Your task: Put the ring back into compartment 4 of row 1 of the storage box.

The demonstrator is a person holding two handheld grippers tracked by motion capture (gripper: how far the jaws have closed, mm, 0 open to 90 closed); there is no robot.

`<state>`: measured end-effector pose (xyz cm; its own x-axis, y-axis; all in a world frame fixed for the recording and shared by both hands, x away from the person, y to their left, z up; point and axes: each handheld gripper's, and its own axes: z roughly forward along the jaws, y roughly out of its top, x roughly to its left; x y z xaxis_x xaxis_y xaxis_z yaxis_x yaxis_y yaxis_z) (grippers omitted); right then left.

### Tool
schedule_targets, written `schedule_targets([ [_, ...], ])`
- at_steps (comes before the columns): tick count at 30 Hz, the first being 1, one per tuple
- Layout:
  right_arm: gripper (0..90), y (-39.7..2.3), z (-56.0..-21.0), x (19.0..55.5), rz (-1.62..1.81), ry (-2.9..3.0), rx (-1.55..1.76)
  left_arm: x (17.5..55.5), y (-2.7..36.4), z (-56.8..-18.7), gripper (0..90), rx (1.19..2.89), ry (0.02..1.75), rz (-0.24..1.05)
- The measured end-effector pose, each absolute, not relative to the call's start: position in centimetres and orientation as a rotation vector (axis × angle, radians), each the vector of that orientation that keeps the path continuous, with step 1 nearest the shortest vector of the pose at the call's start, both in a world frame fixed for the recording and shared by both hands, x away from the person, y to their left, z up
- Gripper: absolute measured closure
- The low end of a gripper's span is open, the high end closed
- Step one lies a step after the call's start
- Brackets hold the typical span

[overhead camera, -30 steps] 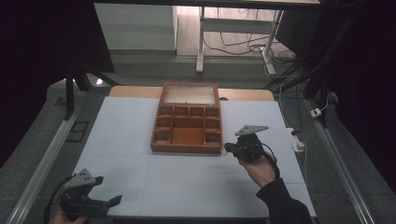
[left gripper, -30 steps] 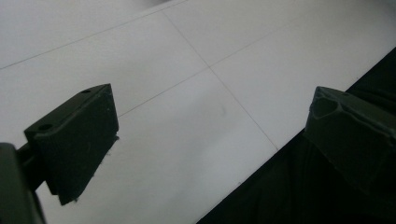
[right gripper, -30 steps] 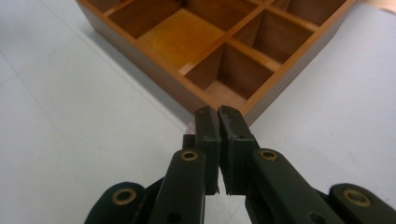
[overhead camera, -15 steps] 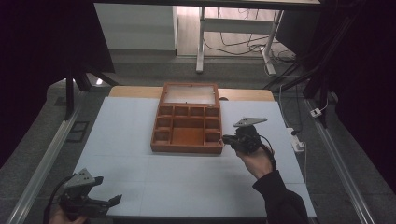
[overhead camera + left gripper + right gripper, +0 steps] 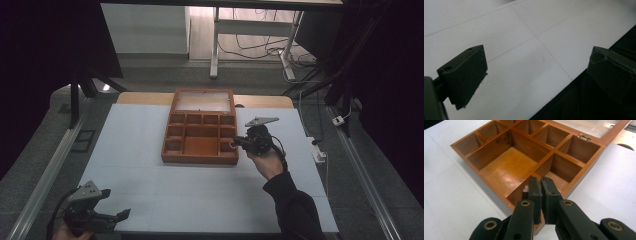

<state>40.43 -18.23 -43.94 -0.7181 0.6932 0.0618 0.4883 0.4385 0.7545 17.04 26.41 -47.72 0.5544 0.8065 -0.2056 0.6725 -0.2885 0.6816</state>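
While the wooden compartment box sits open toward the far middle of the white table, its glass-panelled lid lies flat behind it, joined by a small brass hinge. The box has a row of small cells along the back, smaller cells down each side and one large cell in the middle; every cell that can be seen is bare wood.

The right tool is held by a hand in a dark sleeve at the box's near right corner, its grey three-cornered plate on top. In the right gripper view this tool has its two black jaws clenched almost together, only a thin slit between them, their tips just over the front right cell of the box. A tiny pale speck shows at the side of one jaw, too small to identify; nothing can be made out between the jaws.

The left tool rests low at the near left corner of the table, well apart from the box. In the left gripper view its jaws stand wide and released, with plain white table and the dark table edge between them
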Motion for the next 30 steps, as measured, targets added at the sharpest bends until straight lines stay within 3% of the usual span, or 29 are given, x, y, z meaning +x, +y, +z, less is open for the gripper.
schedule_targets([
  [30,86.4,-16.9,-45.2,47.4,1.155,2.340,1.120,17.1,26.4,-47.7,2.9,2.046,1.192,0.225],
])
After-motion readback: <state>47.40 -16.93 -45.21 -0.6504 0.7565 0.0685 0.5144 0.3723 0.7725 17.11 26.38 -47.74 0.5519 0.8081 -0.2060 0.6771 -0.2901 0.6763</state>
